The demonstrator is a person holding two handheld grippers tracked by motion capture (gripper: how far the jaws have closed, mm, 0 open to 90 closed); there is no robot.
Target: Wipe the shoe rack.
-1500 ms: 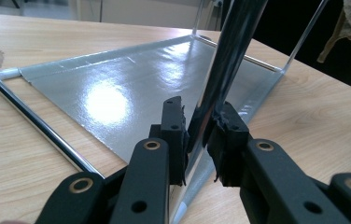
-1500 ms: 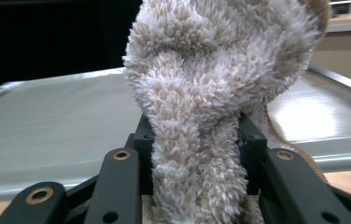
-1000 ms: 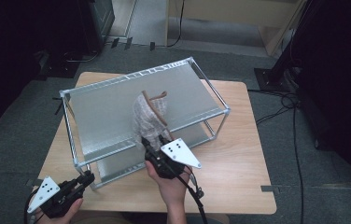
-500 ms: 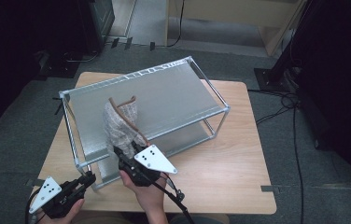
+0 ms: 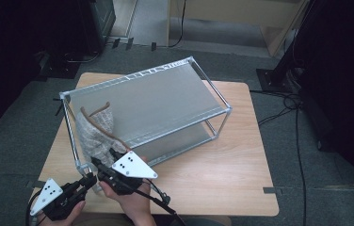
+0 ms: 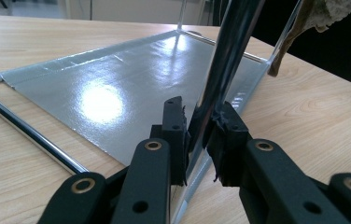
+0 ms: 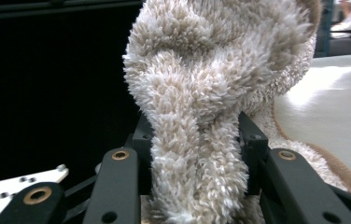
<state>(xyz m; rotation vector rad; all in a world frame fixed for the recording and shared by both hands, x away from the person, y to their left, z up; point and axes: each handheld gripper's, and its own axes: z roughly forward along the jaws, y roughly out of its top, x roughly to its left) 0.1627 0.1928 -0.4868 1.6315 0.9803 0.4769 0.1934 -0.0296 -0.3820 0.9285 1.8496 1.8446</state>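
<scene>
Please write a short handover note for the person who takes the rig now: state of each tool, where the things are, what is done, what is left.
Left tool: shut on the near left chrome post of the two-tier metal rack, steadying it.
Right tool: shut on the fluffy beige towel with brown trim, at the rack's left end.
Done: towel gripped and lifted; part lies over the top shelf's left edge.
Left, probably: spread the towel on the rack, then release both tools.

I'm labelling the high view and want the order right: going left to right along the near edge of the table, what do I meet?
Left gripper shut on the rack's corner post → right gripper holding the fuzzy towel → bare wooden table.
</scene>
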